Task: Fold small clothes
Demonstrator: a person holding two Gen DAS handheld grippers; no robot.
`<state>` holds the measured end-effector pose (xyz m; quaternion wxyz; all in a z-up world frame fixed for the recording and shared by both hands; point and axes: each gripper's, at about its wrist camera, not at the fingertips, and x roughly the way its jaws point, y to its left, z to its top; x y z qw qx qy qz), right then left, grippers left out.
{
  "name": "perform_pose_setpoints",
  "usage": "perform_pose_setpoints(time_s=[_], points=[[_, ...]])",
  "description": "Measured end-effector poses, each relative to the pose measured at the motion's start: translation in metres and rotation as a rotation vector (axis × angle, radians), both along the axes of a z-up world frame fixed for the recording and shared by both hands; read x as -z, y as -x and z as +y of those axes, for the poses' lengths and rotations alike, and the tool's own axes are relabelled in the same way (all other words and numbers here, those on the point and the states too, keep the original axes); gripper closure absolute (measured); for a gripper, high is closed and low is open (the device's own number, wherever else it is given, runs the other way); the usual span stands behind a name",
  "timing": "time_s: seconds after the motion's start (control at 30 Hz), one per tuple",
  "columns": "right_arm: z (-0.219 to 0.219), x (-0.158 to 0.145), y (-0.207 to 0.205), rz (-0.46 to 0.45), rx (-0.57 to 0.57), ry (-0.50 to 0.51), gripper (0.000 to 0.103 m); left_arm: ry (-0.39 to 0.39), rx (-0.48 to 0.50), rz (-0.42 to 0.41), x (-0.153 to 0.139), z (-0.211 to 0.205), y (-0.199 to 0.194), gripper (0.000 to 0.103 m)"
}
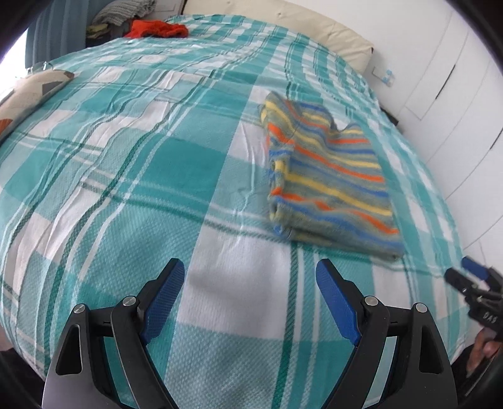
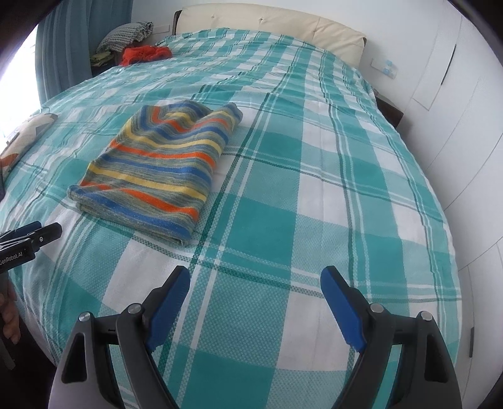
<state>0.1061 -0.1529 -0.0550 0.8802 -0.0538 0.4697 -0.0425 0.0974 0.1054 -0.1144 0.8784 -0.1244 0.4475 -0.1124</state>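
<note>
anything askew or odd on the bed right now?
Nothing much. The striped garment lies folded flat on the checked bedspread, though its far end is a bit rumpled and uneven. A red cloth sits bunched at the far corner. Left gripper and right gripper are both open, clear of the garment.

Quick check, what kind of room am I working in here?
A bedroom, most likely: a bed under a teal plaid cover, a cream headboard at its far end, and white wardrobe doors alongside. A folded striped garment lies on the bed.
</note>
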Motion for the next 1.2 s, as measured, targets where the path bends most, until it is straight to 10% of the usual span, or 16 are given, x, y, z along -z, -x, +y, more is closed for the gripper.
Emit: perform_pose_setpoints(time_s=[0.17,0.57,0.63,0.7,1.1,1.2], points=[[-0.021,0.01,-0.036,0.01,-0.04,-0.269,0.019,0.134,0.038,0.011,-0.01,0.006,-0.065,0.01],[-0.041,0.088,-0.199,0.042,-0.042,-0.88,0.019,0.157,0.248,0.111,0.032,-0.041,-0.187,0.016],[-0.032,0.094,-0.215,0.019,-0.075,-0.89,0.024,0.159,0.255,0.121,0.036,-0.042,-0.197,0.03],[-0.019,0.102,-0.229,0.06,-0.109,-0.884,0.067,0.173,0.279,0.137,0.041,-0.045,-0.2,0.084],[0.0,0.023,-0.228,-0.111,-0.19,-0.71,0.083,0.09,0.283,-0.079,-0.038,-0.076,-0.194,0.088],[-0.014,0.018,-0.245,-0.13,-0.145,-0.669,0.08,-0.091,0.229,-0.031,-0.022,-0.102,-0.218,0.048]])
